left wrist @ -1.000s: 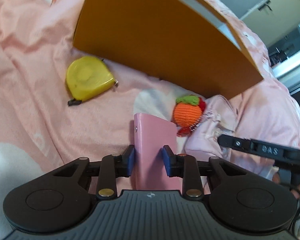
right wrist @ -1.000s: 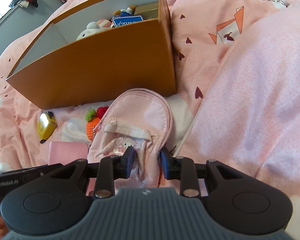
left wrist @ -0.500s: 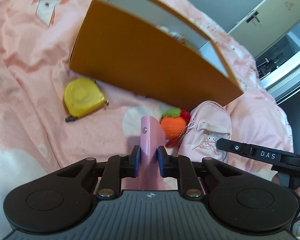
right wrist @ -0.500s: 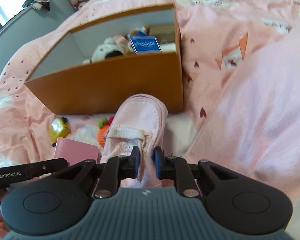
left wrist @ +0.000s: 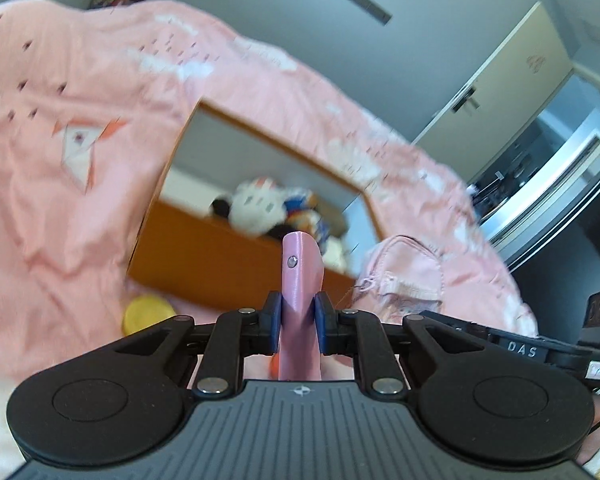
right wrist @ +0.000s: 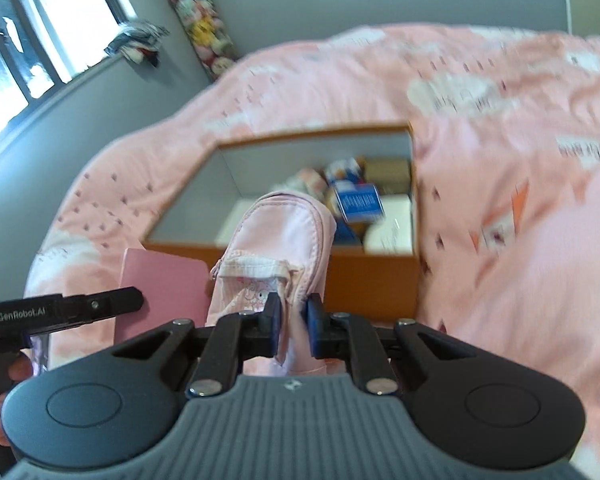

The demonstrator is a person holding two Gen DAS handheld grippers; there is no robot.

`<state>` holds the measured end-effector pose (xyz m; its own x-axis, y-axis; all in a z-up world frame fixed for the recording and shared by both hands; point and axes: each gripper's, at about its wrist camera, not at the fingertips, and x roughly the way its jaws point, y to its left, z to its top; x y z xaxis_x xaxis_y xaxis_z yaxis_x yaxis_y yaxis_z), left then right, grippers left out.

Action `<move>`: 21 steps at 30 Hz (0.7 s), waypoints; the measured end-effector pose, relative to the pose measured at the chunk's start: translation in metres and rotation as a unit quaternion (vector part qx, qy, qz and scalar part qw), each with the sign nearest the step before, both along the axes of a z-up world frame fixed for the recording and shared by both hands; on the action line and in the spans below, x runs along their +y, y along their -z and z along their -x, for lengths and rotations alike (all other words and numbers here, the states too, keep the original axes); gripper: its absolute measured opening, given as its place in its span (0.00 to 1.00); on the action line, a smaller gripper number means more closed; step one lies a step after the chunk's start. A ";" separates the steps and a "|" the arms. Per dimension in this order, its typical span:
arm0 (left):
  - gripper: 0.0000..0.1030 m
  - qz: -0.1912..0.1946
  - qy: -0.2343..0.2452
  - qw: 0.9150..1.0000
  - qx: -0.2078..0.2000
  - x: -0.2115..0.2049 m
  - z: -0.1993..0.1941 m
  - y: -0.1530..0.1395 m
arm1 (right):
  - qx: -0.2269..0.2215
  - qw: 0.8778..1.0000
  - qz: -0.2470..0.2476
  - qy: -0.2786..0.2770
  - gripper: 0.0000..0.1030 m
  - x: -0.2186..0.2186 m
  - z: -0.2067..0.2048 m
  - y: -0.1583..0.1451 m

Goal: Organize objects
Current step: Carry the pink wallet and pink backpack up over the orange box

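Note:
My left gripper (left wrist: 297, 322) is shut on a flat pink wallet (left wrist: 300, 276) with a snap stud, held edge-on above the bed. The same wallet (right wrist: 162, 288) shows at the left of the right wrist view. My right gripper (right wrist: 293, 326) is shut on a small pink backpack (right wrist: 280, 240), lifted off the bedding; the backpack (left wrist: 404, 276) hangs to the right in the left wrist view. Beyond both stands the open orange box (left wrist: 204, 256), seen from above with its rim (right wrist: 374, 276); it holds plush toys (left wrist: 260, 208) and a blue packet (right wrist: 358, 202).
A yellow tape measure (left wrist: 148, 314) lies on the pink duvet (left wrist: 60, 200) in front of the box's left corner. An orange knitted toy (left wrist: 275, 366) peeks below the wallet. A grey wall and a window (right wrist: 32, 48) lie behind the bed; a cupboard (left wrist: 500, 92) stands at right.
Both grippers closed on their objects and rose: the wallet and the backpack left the bedding. The views tilted up, so the box's inside and the room walls now show.

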<state>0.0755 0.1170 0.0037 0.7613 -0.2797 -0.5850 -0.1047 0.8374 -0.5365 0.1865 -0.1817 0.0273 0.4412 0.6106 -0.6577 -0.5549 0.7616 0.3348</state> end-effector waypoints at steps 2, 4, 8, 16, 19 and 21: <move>0.18 -0.008 0.001 1.000 -0.014 0.000 -0.007 -0.011 | -0.016 1.000 -0.014 -0.007 0.14 0.004 -0.003 -0.014; 0.18 -0.016 0.003 1.000 -0.021 0.003 -0.016 -0.020 | -0.036 0.999 -0.023 -0.013 0.13 0.010 -0.007 -0.028; 0.18 -0.018 0.012 0.999 -0.024 0.018 -0.042 -0.036 | -0.062 0.997 -0.031 -0.013 0.13 0.025 -0.026 -0.045; 0.18 -0.135 0.028 0.990 0.029 0.036 -0.131 -0.032 | -0.075 0.997 -0.022 0.007 0.13 0.059 -0.077 -0.043; 0.18 -0.159 0.034 0.985 0.055 0.030 -0.158 -0.012 | -0.063 0.998 -0.017 0.013 0.13 0.068 -0.092 -0.032; 0.18 -0.166 0.036 0.983 0.069 0.025 -0.173 0.001 | -0.057 0.998 -0.011 0.016 0.13 0.071 -0.102 -0.023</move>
